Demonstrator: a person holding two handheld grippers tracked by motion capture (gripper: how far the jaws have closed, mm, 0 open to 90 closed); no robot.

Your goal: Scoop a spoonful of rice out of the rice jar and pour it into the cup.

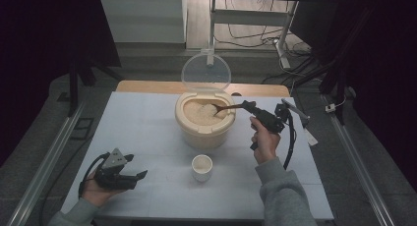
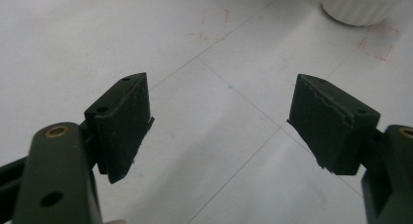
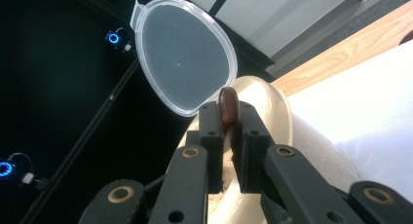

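Note:
A cream rice bucket (image 1: 204,130) full of rice stands at the table's middle, its clear lid (image 1: 206,70) hinged upright behind it. My right gripper (image 1: 247,106) is shut on the handle of a brown wooden spoon (image 1: 226,107), whose bowl dips into the rice. In the right gripper view the spoon handle (image 3: 228,108) sits clamped between the jaws of the right gripper (image 3: 228,118), with the bucket (image 3: 272,107) and lid (image 3: 185,53) beyond. A small white cup (image 1: 202,166) stands in front of the bucket. My left gripper (image 1: 137,166) rests low at the front left, open and holding nothing (image 2: 219,126).
The white table (image 1: 142,127) has a wooden strip along its far edge. The cup's base (image 2: 358,7) shows at the top right of the left gripper view, near faint red marks on the table. Cables and a desk frame lie on the floor beyond.

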